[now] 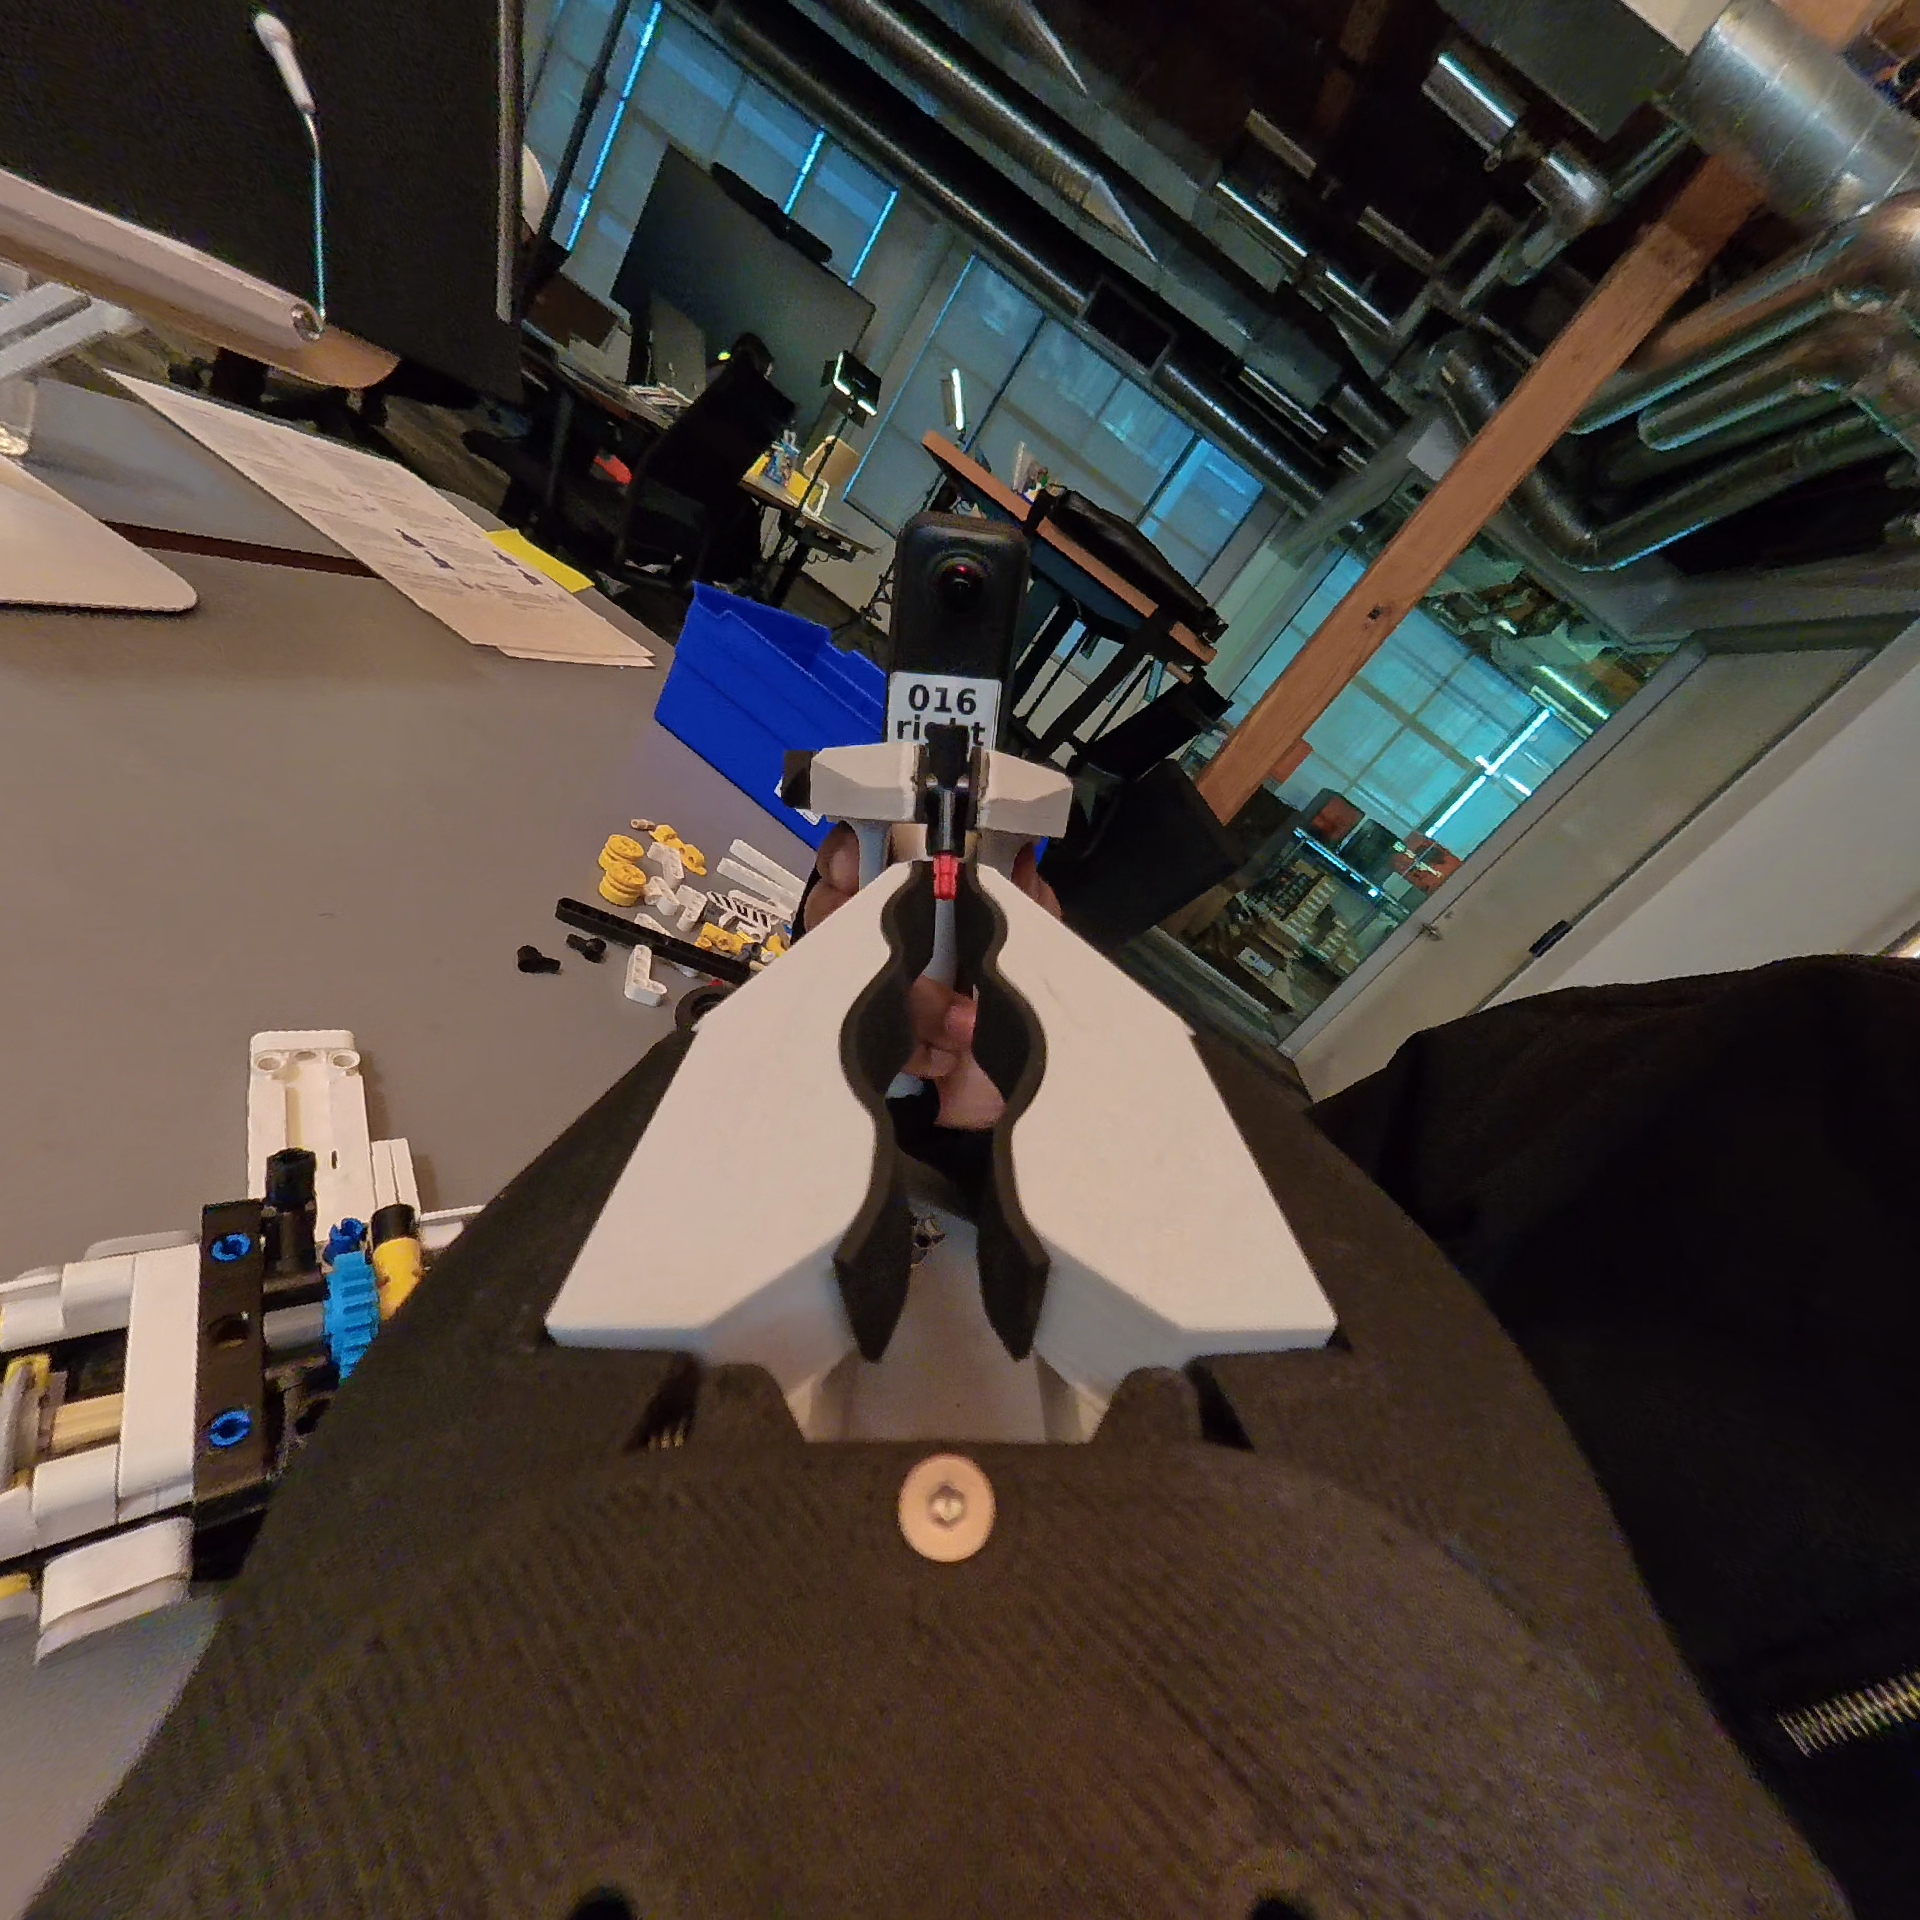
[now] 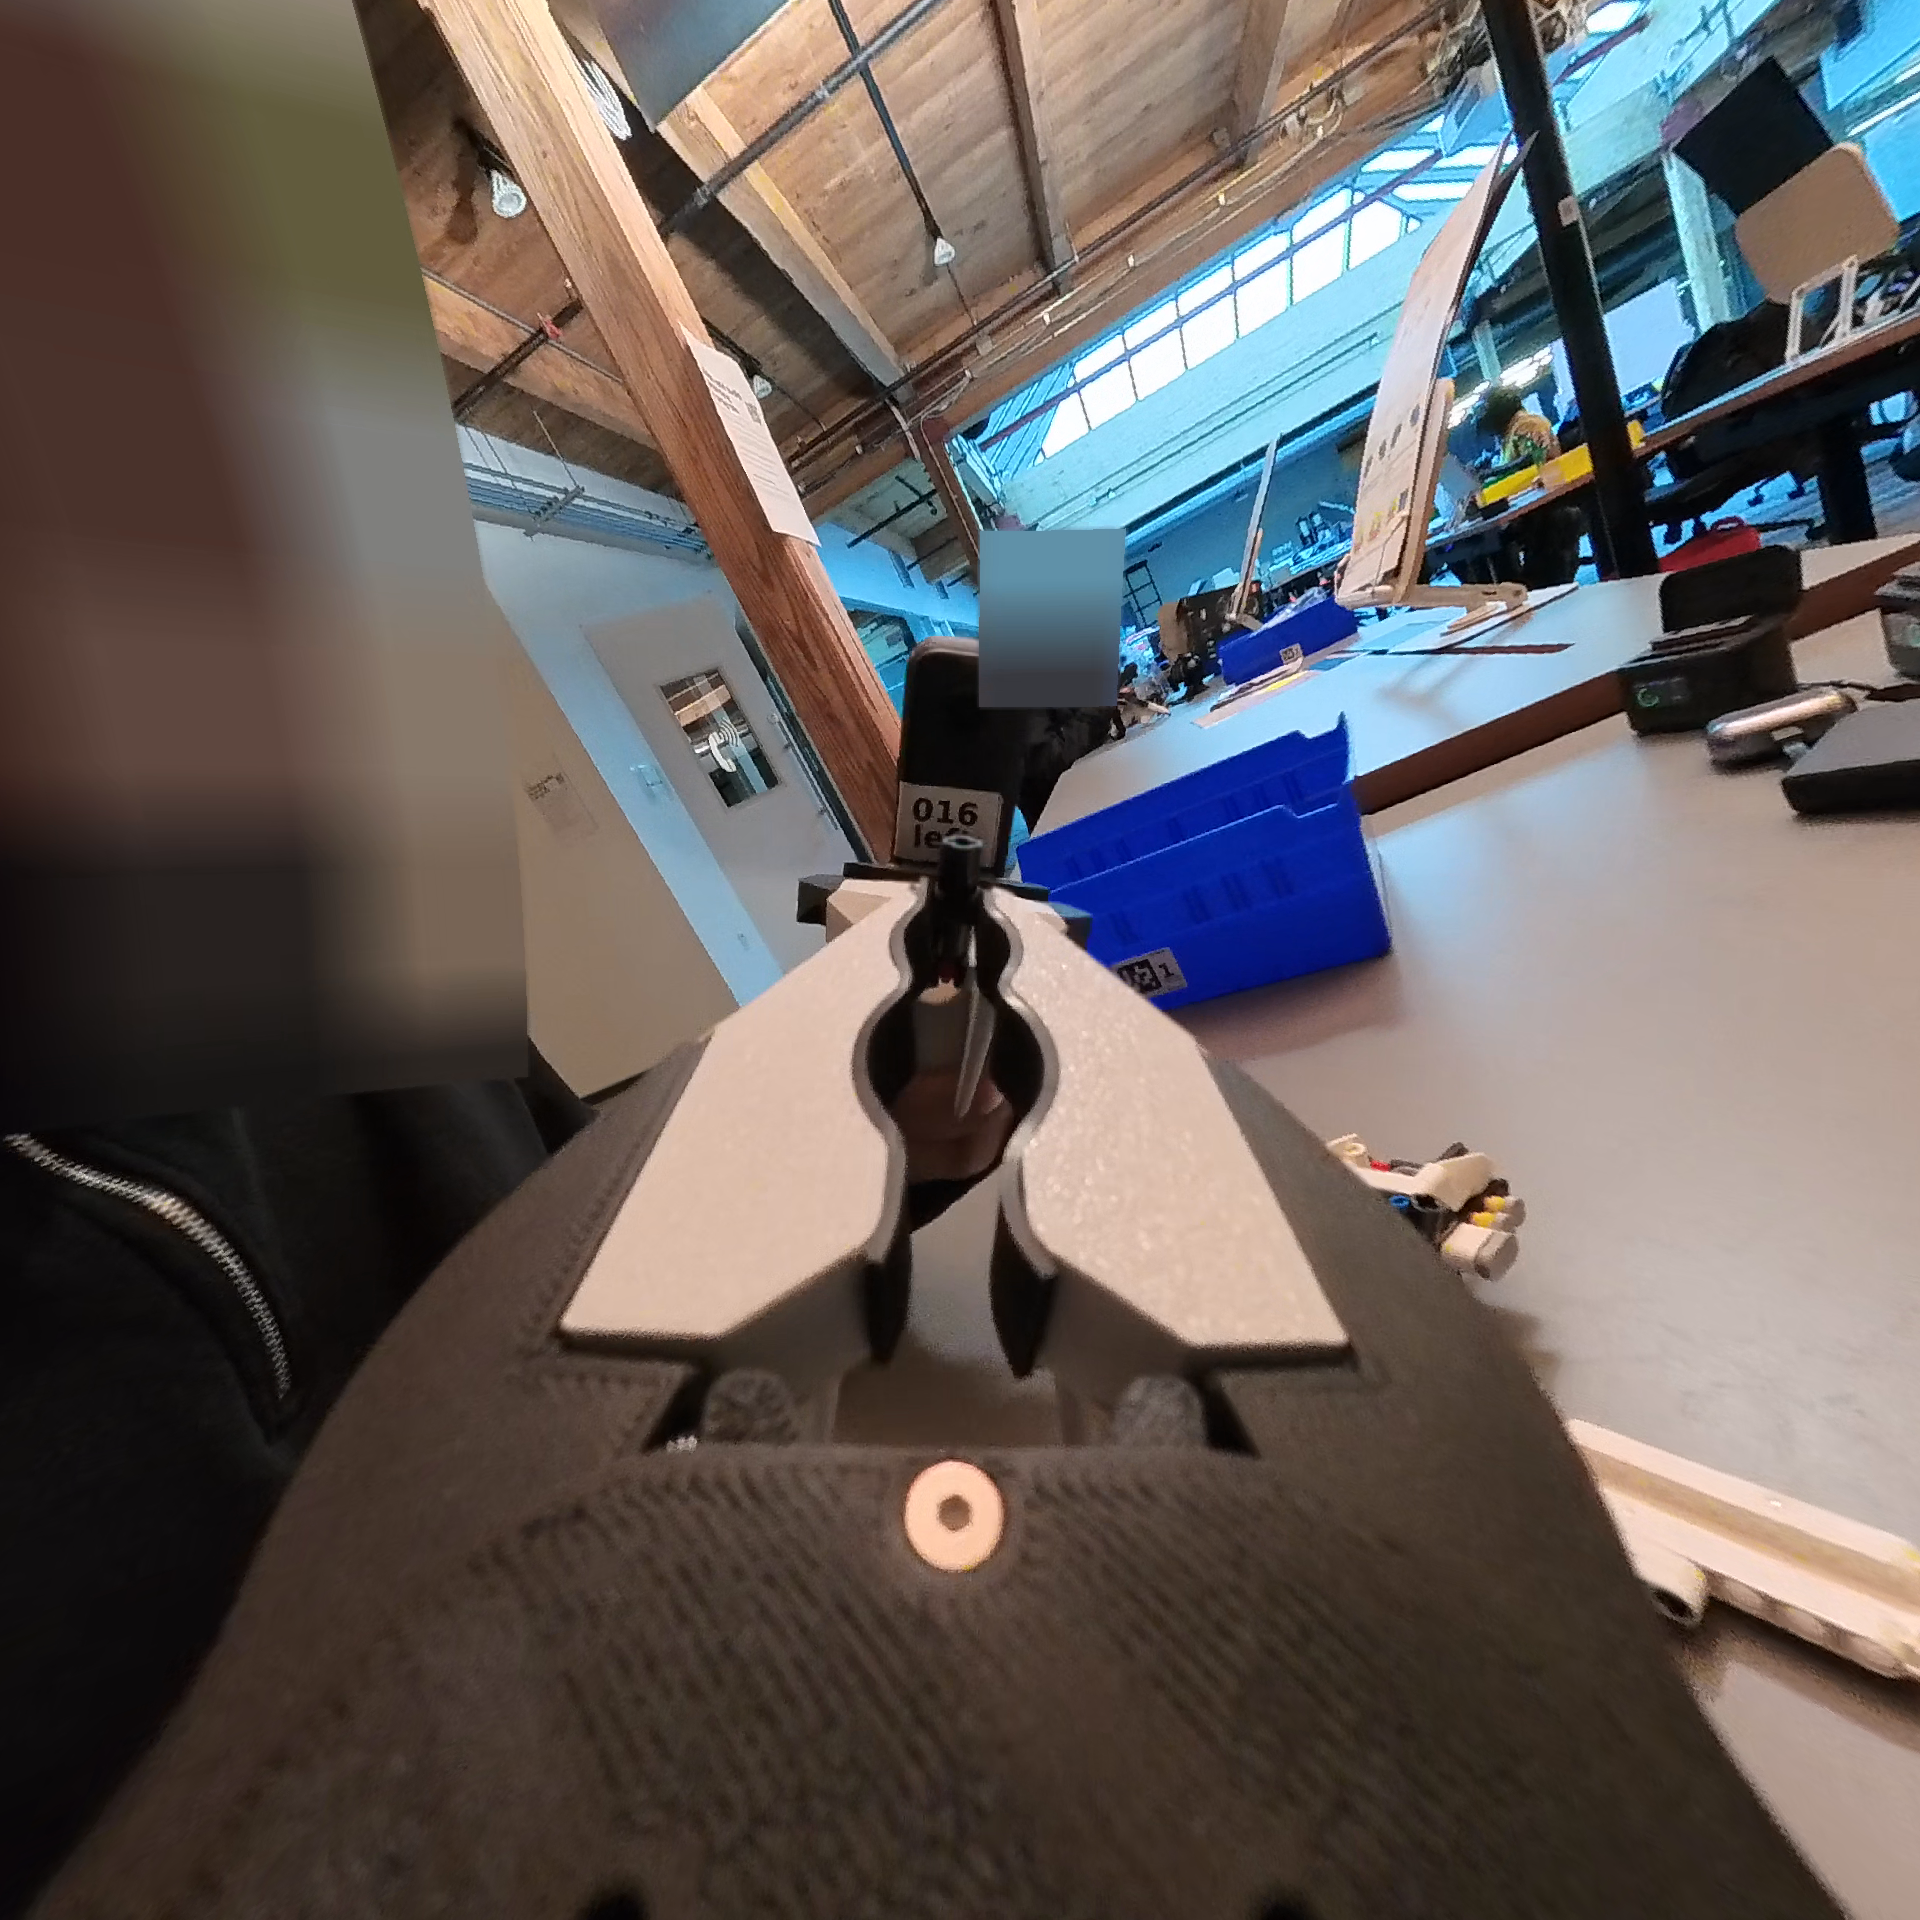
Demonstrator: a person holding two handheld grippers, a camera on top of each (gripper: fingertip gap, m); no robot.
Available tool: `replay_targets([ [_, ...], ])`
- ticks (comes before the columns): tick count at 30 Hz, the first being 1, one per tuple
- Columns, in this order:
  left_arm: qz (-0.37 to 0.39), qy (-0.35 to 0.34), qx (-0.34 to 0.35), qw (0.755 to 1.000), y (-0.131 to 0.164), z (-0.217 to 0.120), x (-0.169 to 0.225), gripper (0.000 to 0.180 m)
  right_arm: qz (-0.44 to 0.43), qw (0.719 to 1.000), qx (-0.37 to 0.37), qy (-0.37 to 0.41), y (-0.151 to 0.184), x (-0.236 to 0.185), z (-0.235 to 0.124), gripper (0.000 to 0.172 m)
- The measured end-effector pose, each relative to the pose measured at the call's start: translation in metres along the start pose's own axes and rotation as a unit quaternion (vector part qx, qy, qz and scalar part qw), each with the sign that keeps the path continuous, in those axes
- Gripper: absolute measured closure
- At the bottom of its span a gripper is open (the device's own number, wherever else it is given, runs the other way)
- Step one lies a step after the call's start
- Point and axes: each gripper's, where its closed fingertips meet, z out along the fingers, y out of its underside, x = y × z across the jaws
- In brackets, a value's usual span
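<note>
Both grippers are raised above the grey table [image 1: 260, 831] and face each other tip to tip. My right gripper [image 2: 951, 920] is shut on a small black connector [image 2: 957, 873] that stands upright between its pads. It also shows in the left wrist view [image 1: 943, 795], held by the right gripper [image 1: 943, 774]. A short red axle [image 1: 943, 876] sticks out of the connector's lower end. My left gripper [image 1: 941, 883] is shut on this red axle at its very tips. A hand [image 1: 951, 1049] shows through the gap behind.
A blue bin [image 1: 758, 686] [image 2: 1216, 883] stands on the table beyond the grippers. Loose yellow, white and black building pieces [image 1: 665, 894] lie near it. A part-built white and black model [image 1: 156, 1382] lies at the left. A small assembly [image 2: 1455, 1205] and a white beam [image 2: 1766, 1548] lie at the right. Only a small space, under 4 cm, lies between the two pairs of fingers.
</note>
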Motion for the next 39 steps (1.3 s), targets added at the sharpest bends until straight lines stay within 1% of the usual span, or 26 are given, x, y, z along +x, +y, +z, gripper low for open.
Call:
replay_targets([
  [4,-0.001,-0.001,-0.001,1.0,-0.001,0.0,0.001,0.177,-0.008,1.0,0.008,0.008,-0.001,-0.001,0.001,0.167],
  [13,-0.029,0.036,0.009,0.999,-0.001,0.006,0.011,0.177,0.016,0.998,0.048,-0.045,-0.009,-0.011,-0.004,0.168],
  [16,-0.022,0.035,0.007,0.999,-0.002,0.008,0.015,0.177,0.019,0.996,0.059,-0.059,-0.011,-0.016,-0.006,0.168],
  [18,-0.015,0.037,0.009,0.999,-0.003,0.009,0.02,0.177,0.006,0.995,0.07,-0.075,-0.015,-0.022,-0.007,0.167],
  [21,-0.001,0.038,0.018,0.999,-0.003,0.015,0.026,0.176,-0.005,0.992,0.085,-0.09,-0.019,-0.028,-0.013,0.167],
  [25,-0.005,0.051,0.027,0.998,-0.004,0.018,0.031,0.176,-0.008,0.987,0.111,-0.113,-0.026,-0.034,-0.016,0.168],
  [28,0.012,0.051,0.044,0.998,-0.004,0.022,0.038,0.176,-0.015,0.984,0.125,-0.129,-0.031,-0.04,-0.02,0.168],
  [31,0.012,0.052,0.043,0.998,-0.004,0.023,0.04,0.176,-0.024,0.985,0.126,-0.116,-0.031,-0.041,-0.02,0.168],
  [35,0.034,0.031,0.038,0.998,-0.006,0.022,0.041,0.177,-0.046,0.986,0.129,-0.09,-0.034,-0.043,-0.019,0.168],
  [39,0.04,0.022,0.036,0.998,-0.006,0.024,0.043,0.177,-0.05,0.986,0.139,-0.079,-0.036,-0.044,-0.021,0.169],
])
